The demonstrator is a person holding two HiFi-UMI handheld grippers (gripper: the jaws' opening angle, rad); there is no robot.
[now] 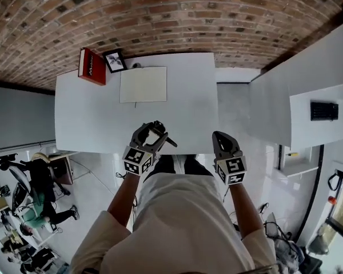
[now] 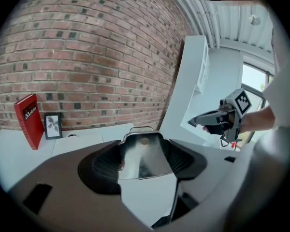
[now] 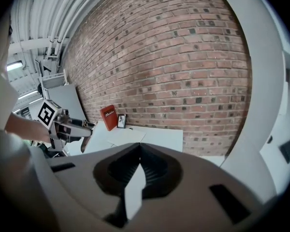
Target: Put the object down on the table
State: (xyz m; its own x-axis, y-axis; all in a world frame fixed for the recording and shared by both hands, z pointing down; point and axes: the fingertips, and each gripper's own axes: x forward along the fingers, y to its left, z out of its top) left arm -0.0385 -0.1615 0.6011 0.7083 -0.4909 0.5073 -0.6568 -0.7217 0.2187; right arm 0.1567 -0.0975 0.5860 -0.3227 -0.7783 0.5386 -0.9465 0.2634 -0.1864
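— Where is the shiny metal object (image 2: 145, 161)?
— Clamped between the left gripper's (image 1: 150, 131) wide-set jaws, over the near edge of the white table (image 1: 91, 119) — touching or not, I can't tell.
— And the right gripper (image 3: 139, 148)?
— Jaws together, nothing between them, by the table's near right corner.

Bright even light, soft shadows, strong fisheye bending, dark corners
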